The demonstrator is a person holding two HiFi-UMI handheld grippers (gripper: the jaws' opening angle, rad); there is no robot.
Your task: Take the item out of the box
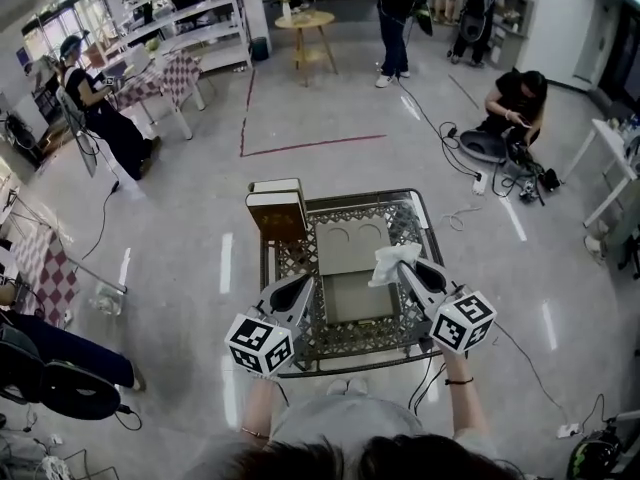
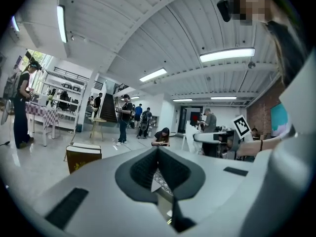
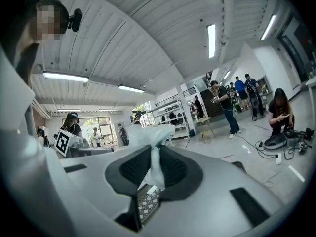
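Observation:
An open grey box (image 1: pixel 357 300) lies in the middle of the small lattice-topped table (image 1: pixel 345 352), with its lid (image 1: pixel 351 245) folded back on the far side. My right gripper (image 1: pixel 405 267) hangs over the box's right edge, shut on a crumpled white plastic item (image 1: pixel 392 261). In the right gripper view that item (image 3: pixel 149 137) is pinched between the pads and sticks up above them. My left gripper (image 1: pixel 305 287) is at the box's left edge. Its jaws are shut together with nothing between them (image 2: pixel 158 155). The box's floor looks bare.
A brown book-shaped case (image 1: pixel 277 211) stands at the table's far left corner. Cables (image 1: pixel 470 180) trail over the floor to the right, near a crouching person (image 1: pixel 515 108). More people, a round stool table (image 1: pixel 305 23) and shelves stand farther off.

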